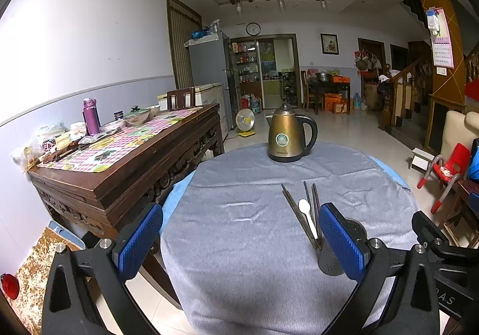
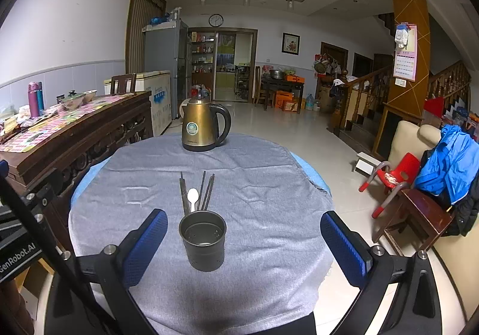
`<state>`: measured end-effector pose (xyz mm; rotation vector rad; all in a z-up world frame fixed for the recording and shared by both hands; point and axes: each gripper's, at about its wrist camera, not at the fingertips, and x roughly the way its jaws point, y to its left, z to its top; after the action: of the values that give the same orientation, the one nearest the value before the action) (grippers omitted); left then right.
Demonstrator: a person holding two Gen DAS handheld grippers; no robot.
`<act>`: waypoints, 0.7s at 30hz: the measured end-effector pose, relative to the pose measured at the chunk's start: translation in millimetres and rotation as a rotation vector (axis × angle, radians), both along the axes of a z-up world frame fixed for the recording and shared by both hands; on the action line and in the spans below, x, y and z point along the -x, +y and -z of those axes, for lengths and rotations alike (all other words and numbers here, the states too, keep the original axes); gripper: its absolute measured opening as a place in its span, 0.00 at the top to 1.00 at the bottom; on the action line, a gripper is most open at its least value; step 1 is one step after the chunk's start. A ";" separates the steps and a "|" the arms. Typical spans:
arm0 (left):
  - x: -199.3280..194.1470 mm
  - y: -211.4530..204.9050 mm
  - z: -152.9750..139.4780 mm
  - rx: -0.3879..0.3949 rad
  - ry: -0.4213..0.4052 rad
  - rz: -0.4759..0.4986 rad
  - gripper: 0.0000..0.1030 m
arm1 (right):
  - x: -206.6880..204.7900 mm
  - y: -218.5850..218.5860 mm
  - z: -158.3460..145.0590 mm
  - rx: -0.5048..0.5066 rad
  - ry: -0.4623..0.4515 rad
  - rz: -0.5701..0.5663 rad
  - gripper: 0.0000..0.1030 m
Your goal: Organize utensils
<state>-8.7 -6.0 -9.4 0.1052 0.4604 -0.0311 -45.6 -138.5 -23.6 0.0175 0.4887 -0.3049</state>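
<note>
A dark metal utensil cup (image 2: 202,242) stands upright on the grey cloth (image 2: 254,185), empty inside. Just behind it several dark chopsticks (image 2: 206,189) and a white spoon (image 2: 192,197) lie flat on the cloth. My right gripper (image 2: 244,240) is open, its blue pads either side of the cup and near it, touching nothing. In the left wrist view the cup (image 1: 330,260) is partly hidden behind the right pad; the chopsticks (image 1: 295,210) and spoon (image 1: 307,213) lie beyond. My left gripper (image 1: 241,237) is open and empty over bare cloth.
A brass electric kettle (image 2: 203,128) stands at the far edge of the round table. A carved wooden sideboard (image 1: 125,173) with dishes and a purple bottle is close on the left. A red child's chair (image 2: 395,176) and a wooden stool (image 2: 419,215) stand on the right.
</note>
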 end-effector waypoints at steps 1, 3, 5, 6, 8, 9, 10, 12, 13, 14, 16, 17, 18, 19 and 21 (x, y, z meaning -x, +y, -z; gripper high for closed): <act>0.3 -0.2 1.2 0.000 0.000 0.000 0.00 | -0.4 0.6 -0.4 0.002 0.000 0.001 0.00; 0.0 -0.2 0.0 0.000 0.004 0.000 0.00 | -0.4 0.5 -0.7 0.003 0.001 0.002 0.00; 0.1 -0.3 0.0 -0.002 0.004 -0.001 0.00 | -0.2 0.3 -0.2 0.003 0.001 0.002 0.00; 0.2 -0.3 0.4 -0.004 -0.002 0.000 0.00 | -0.4 0.6 0.0 0.006 0.002 0.003 0.00; 0.5 -0.8 1.9 -0.007 -0.007 -0.001 0.00 | -0.4 0.7 -1.0 0.003 0.001 0.001 0.00; 0.4 -1.1 2.2 -0.011 -0.010 0.000 0.00 | 0.0 0.1 -0.3 0.002 0.001 0.001 0.00; 0.3 -1.2 2.3 -0.013 -0.009 -0.001 0.00 | -0.3 0.8 -0.1 0.004 0.002 0.002 0.00; 0.0 -0.6 0.2 -0.010 -0.002 0.000 0.00 | 0.3 0.1 0.6 0.005 0.000 0.002 0.00; 0.2 -1.0 1.4 -0.011 -0.002 0.001 0.00 | -0.2 0.4 -0.2 0.004 0.001 0.002 0.00; 0.2 -1.6 -1.8 -0.032 0.001 0.001 0.00 | -0.5 0.7 -0.8 0.003 0.002 0.001 0.00; 0.1 -2.3 -1.6 -0.045 0.007 0.003 0.00 | -0.5 0.7 -0.5 0.003 0.002 0.001 0.00; 0.2 -2.5 -1.5 -0.050 0.010 0.003 0.00 | -0.2 0.3 0.1 0.003 0.003 0.001 0.00; 0.3 -2.6 -1.4 -0.050 0.011 0.003 0.00 | -0.4 0.7 -0.3 0.003 0.003 0.001 0.00; 0.2 -2.9 -1.5 -0.051 0.013 0.004 0.00 | -0.3 0.6 -0.1 0.004 0.003 0.001 0.00; 0.0 -2.8 -3.3 -0.041 0.015 0.005 0.00 | -0.1 0.2 0.3 0.005 0.002 0.001 0.00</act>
<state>-8.6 -8.7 -6.1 0.1468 0.4764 -0.0274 -45.5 -138.3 -23.8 0.0132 0.4897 -0.3075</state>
